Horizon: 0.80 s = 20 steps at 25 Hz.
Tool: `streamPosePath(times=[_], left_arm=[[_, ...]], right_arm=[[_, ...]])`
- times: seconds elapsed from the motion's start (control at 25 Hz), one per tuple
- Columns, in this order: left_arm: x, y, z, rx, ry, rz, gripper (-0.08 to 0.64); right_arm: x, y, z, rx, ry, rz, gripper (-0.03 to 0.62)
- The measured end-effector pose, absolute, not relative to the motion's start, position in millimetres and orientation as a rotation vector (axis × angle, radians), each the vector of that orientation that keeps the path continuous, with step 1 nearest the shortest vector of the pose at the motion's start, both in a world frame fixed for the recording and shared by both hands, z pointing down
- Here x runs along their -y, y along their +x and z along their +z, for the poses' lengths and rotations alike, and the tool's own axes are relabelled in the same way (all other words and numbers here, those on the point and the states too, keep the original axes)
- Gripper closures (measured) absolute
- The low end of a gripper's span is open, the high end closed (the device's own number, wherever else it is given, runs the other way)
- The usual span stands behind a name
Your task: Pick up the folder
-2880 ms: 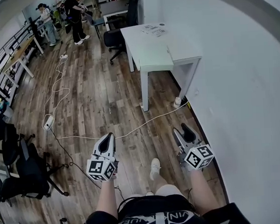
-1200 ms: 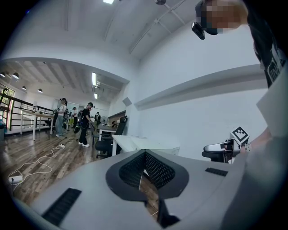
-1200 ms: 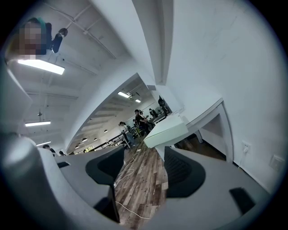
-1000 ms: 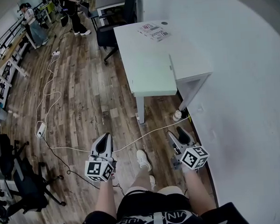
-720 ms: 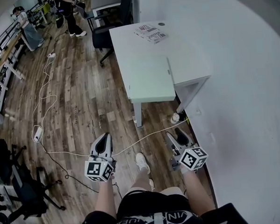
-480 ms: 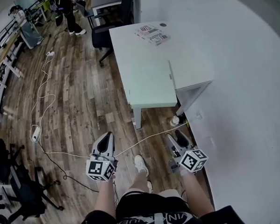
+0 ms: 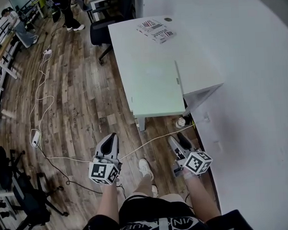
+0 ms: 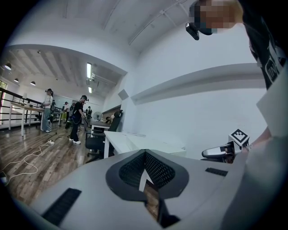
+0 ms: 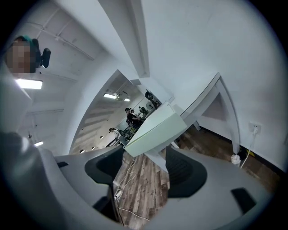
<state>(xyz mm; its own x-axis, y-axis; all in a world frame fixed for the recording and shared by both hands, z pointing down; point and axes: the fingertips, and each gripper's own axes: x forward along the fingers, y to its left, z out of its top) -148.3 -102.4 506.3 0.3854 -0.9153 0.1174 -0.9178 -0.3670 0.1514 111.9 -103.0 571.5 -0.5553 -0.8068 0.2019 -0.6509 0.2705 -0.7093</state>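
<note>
A pale green folder (image 7: 156,90) lies flat on the near end of a white desk (image 7: 198,51), reaching its front edge. Both grippers hang low over the wooden floor, short of the desk and apart from the folder. My left gripper (image 7: 109,139) points ahead with its jaws together and nothing in them; its own view shows its tips (image 8: 145,170) meeting, with the desk (image 8: 130,142) beyond. My right gripper (image 7: 177,142) is open and empty, its jaws having just been opening. Its view (image 9: 144,168) looks up at the folder (image 9: 155,128) from below.
Printed booklets (image 7: 156,29) lie at the desk's far end, with a black office chair (image 7: 106,30) behind. A white cable (image 7: 150,138) crosses the floor between me and the desk. A small white object (image 7: 181,121) stands by the desk leg. A white wall (image 7: 259,106) runs along the right.
The desk and folder have come nearer and larger in the head view as the person walks up. Both grippers have moved forward with the person; the right one has rolled slightly.
</note>
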Motion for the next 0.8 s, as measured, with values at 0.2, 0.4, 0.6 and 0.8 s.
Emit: streamPosePath(times=[0.2,0.4,0.6,0.8], left_arm=[[124.8,-142.9,514.5,1.608,2.467,0.039,0.546],[148.4,-142.8,519.8,1.586,2.465,0.039,0.546],[169.4,-142.7,523.3,1.562,2.463,0.037,0.546],[190.7,-146.1,526.7,1.545,2.465,0.036,0.546]], right_arm=[[124.5,113.6,580.2,-2.245,-1.374,-1.219,0.307],[143.1,106.5,584.1,-2.175,-1.348,-1.287,0.302],[161.2,101.8,587.4,-2.092,-1.326,-1.339,0.295],[181.0,97.8,593.1,-1.974,-1.316,-1.401,0.286]])
